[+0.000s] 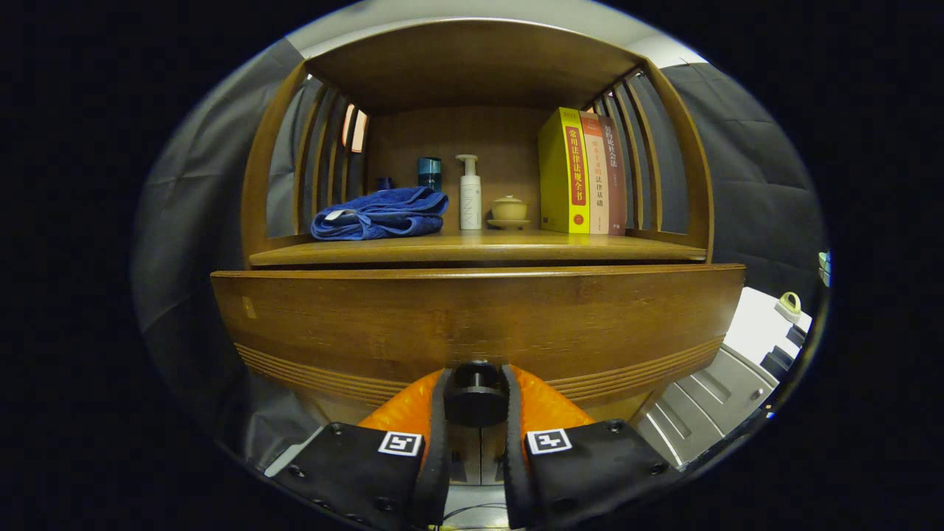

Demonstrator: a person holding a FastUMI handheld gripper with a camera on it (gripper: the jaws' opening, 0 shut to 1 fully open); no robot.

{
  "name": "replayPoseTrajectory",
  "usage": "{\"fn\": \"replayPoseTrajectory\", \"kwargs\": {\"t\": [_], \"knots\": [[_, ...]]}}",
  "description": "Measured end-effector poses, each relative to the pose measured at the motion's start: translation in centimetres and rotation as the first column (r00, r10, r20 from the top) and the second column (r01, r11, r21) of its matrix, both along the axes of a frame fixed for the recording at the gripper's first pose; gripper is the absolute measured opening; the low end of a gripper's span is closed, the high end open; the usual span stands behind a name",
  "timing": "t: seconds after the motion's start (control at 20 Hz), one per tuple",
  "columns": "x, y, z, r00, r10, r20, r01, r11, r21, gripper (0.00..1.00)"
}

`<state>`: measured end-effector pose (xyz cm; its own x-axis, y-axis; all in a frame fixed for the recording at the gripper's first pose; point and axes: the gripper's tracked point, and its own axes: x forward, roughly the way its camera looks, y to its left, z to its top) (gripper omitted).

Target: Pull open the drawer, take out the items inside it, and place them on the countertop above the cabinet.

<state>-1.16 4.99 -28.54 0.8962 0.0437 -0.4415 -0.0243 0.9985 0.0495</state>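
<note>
A wooden drawer front (472, 321) fills the space just ahead of me, standing out a little from the cabinet. Its dark round knob (476, 394) sits between my two orange fingers (404, 413), and my gripper (476, 402) is shut on it, both pads pressing its sides. The drawer's inside is hidden behind the front panel. Above it lies the wooden countertop (479, 249) of the cabinet, under a slatted shelf frame.
On the countertop lie a folded blue towel (380, 214), a teal cup (429, 173), a white pump bottle (470, 193), a small lidded bowl (509, 212) and three upright books (582, 173). A white and grey unit (737, 369) stands to the lower right.
</note>
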Motion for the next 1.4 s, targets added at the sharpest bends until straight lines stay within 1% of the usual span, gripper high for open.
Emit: {"fn": "replayPoseTrajectory", "kwargs": {"t": [0.2,0.5,0.65,0.85,0.9,0.95,1.0,1.05,1.25,1.3,1.4], "knots": [[-3.0,-0.1,1.1,0.999,-0.016,-0.046,0.017,1.0,0.01,0.38],[-7.2,-0.2,2.7,0.998,-0.002,-0.068,0.001,1.0,-0.007,0.38],[-8.1,-0.2,2.8,0.997,0.001,-0.075,-0.002,1.0,-0.015,0.38],[-8.6,-0.2,1.7,0.996,-0.003,-0.093,0.001,1.0,-0.011,0.38],[-8.2,-0.4,2.2,0.998,-0.012,-0.065,0.011,1.0,-0.019,0.39],[-8.9,-0.3,1.9,0.997,0.001,-0.077,-0.002,1.0,-0.015,0.39],[-8.5,-0.2,2.1,0.998,0.0,-0.065,-0.001,1.0,-0.026,0.39],[-8.6,-0.2,2.1,0.998,0.006,-0.063,-0.009,0.999,-0.037,0.41],[-9.4,1.0,2.7,0.998,0.042,-0.044,-0.043,0.999,-0.021,0.75],[-9.7,1.4,3.4,0.998,0.055,-0.027,-0.055,0.998,-0.013,0.84],[-10.0,1.7,6.3,0.996,0.075,0.04,-0.074,0.997,-0.006,0.98]]}}
